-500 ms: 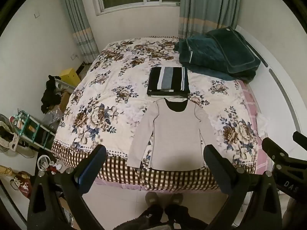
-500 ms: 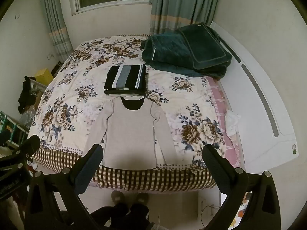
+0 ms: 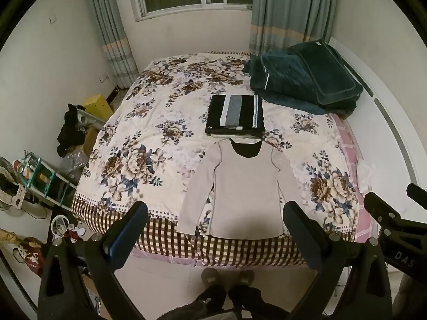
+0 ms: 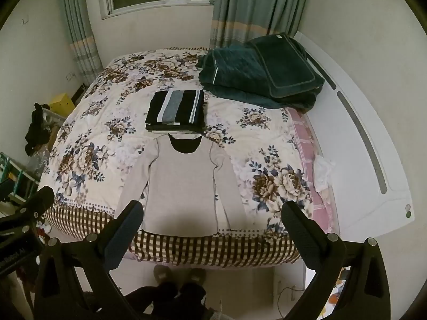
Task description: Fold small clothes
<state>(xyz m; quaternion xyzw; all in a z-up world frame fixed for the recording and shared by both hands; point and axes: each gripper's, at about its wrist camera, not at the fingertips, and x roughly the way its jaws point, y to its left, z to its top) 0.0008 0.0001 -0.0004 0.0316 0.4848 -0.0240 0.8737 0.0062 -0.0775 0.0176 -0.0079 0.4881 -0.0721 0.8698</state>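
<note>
Beige long-sleeved top (image 3: 244, 189) lies flat on the floral bed (image 3: 149, 144), hem partly shadowed; both grippers (image 3: 214, 229) (image 4: 212, 226) hover spread apart, empty, unchanged from before.

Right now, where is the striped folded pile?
In both wrist views the striped folded pile sits mid-bed, just beyond the collar of the beige top, left of the green quilt.
</note>
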